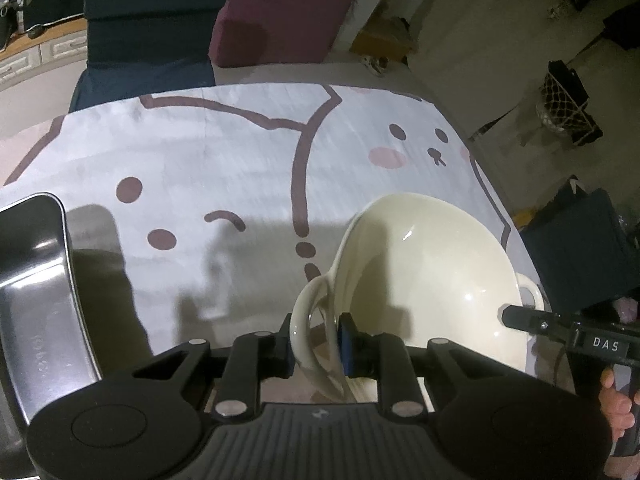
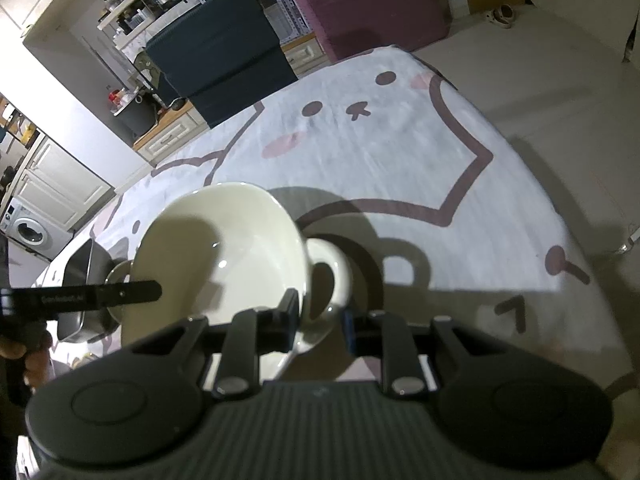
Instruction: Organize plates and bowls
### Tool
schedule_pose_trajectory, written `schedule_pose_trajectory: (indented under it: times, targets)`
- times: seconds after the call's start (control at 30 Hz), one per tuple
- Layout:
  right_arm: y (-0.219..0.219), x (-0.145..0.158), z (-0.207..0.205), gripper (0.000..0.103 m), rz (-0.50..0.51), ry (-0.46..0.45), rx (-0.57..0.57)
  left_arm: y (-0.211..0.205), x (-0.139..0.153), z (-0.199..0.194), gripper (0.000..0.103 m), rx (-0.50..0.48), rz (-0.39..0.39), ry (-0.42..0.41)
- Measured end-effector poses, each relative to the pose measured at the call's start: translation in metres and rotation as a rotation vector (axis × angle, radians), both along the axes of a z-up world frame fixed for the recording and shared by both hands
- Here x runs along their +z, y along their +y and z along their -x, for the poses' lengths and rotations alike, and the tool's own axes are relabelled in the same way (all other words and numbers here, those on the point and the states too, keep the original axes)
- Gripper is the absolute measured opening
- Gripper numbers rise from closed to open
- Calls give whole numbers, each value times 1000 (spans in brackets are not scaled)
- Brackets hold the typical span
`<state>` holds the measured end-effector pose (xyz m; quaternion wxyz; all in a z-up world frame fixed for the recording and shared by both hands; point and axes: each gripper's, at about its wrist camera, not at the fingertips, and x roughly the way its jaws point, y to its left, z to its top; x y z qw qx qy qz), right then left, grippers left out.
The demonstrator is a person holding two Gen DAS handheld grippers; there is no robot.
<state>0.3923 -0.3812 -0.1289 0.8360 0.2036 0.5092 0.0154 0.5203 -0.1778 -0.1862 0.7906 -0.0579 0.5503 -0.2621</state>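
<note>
Hanging tilted above the bench (image 1: 240, 152), one cream bowl (image 1: 432, 264) with a loop handle on each side is carried between both grippers; its open side faces the left wrist camera and its far rim lifts away from the cloth, which I judge to be a two-handed carry chosen because the bowl is wide and glossy and a single pinch on one handle would let it swing; the left gripper (image 1: 314, 344) has its fingers pinching the near loop handle (image 1: 308, 312), one pad inside the loop and one outside; the right gripper (image 2: 320, 320) is closed in the same way on the opposite handle (image 2: 332, 268), so the load is shared across the two ears and the bowl cannot roll; a shadow of bowl and handle lies on the cloth under it, which suggests it is clear of the surface rather than resting; beside it on the left stands one steel tray (image 1: 36, 280), deep and rectangular, and in the right wrist view a second rounded dish edge (image 2: 118, 272) shows between tray and bowl, too hidden to name surely; a cartoon-printed cloth (image 2: 400, 152) covers the bench; counted, that makes one bowl, two handles, two grippers, one tray; beyond sit one maroon cushion block (image 1: 280, 12) and one dark one (image 1: 148, 20).
</note>
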Motion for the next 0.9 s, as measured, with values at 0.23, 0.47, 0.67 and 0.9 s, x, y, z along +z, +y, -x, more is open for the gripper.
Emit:
schedule_pose_trajectory:
  times: [0.23, 0.47, 0.67, 0.9]
  targets:
    - [1, 1, 1, 27, 10, 0, 4, 0, 0, 6, 22, 13, 3, -43]
    - [9, 5, 4, 27, 54, -3, 7, 2, 0, 15, 22, 45, 13, -60]
    - [10, 9, 9, 27, 56, -5, 7, 2, 9, 25, 22, 53, 14, -71]
    - [11, 29, 23, 27, 70, -52, 7, 4, 35, 45, 21, 75, 35, -102]
